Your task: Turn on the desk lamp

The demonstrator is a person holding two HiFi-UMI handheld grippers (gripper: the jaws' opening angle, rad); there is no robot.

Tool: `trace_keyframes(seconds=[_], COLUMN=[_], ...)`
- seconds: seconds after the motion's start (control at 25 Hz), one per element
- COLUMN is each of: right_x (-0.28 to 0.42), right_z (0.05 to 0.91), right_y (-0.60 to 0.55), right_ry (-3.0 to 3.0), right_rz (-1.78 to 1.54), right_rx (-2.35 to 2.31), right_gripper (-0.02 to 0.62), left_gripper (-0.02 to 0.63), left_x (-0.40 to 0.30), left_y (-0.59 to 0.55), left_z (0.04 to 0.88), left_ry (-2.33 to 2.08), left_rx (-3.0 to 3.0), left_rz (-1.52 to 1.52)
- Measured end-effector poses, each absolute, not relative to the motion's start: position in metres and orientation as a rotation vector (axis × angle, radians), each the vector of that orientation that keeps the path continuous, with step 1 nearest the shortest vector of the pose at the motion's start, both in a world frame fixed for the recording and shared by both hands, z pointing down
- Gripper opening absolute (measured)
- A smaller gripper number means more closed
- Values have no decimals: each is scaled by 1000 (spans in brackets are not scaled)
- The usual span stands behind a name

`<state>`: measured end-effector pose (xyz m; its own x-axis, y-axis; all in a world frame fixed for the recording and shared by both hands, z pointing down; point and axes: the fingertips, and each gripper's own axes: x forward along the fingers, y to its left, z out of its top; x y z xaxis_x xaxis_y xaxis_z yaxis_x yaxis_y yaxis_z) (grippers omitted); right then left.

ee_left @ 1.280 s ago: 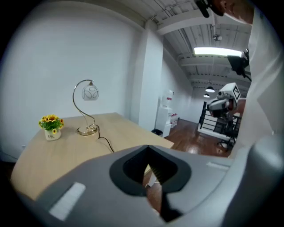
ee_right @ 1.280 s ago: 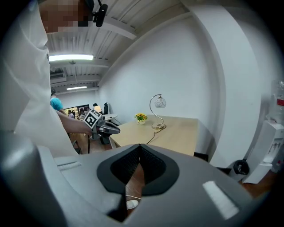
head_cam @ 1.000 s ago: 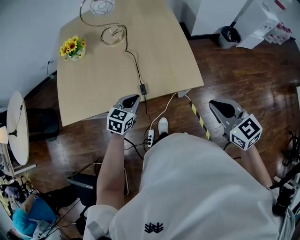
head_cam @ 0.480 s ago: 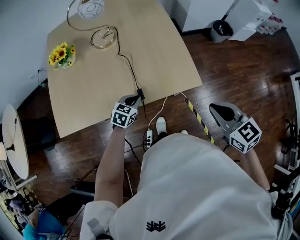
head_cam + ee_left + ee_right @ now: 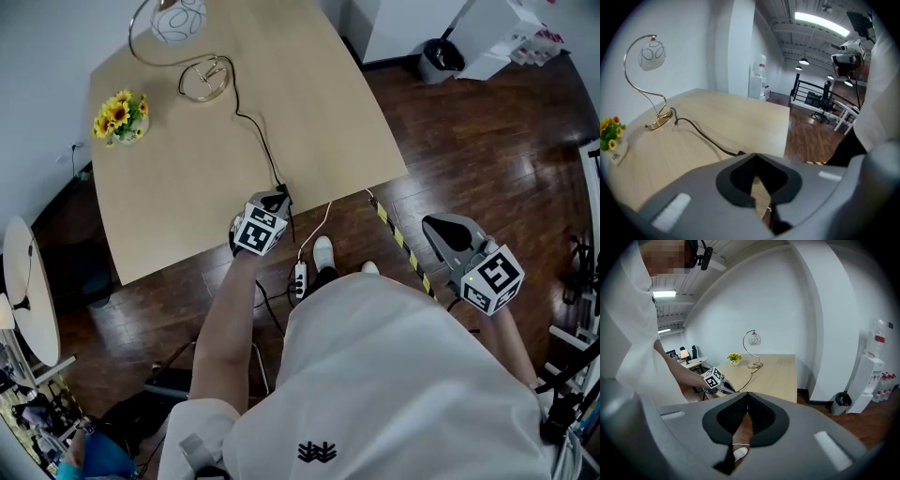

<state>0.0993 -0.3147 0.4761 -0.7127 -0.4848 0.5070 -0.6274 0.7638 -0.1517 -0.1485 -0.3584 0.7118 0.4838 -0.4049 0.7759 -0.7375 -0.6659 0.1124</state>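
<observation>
At counter (image 5: pixel 187 178) near edge, my left gripper (image 5: pixel 272 202) has jaws pressed together, empty, tip right by the cord switch (image 5: pixel 739 152). Desk lamp (image 5: pixel 651 54) at far corner looks unlit, tho hard to tell. Right gripper (image 5: pixel 436 227) closed too, over floor. Switch press not yet done.

Office space (exposed ceiling) with water cooler (image 5: pixel 871 376), swivel chairs (image 5: pixel 819 102), strip lights (image 5: pixel 820 23).

White, seemingly short-sleeved shirt (image 5: pixel 394 375); grey left tool (image 5: pixel 277 198) and right tool (image 5: pixel 434 224)
</observation>
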Motion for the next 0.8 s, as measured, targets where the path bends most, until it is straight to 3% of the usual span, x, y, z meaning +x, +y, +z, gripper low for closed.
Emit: trace_keyframes(seconds=[0.8], right_x=[106], right_z=[487], right_y=[-323], right_ry=[-2496], right_rz=[474], right_rx=[832], right_gripper=[3], left_gripper=[15], left_x=[-133], left_y=[-364], left_z=[735], left_ry=[-926], left_rx=[2308], left_rz=[1031])
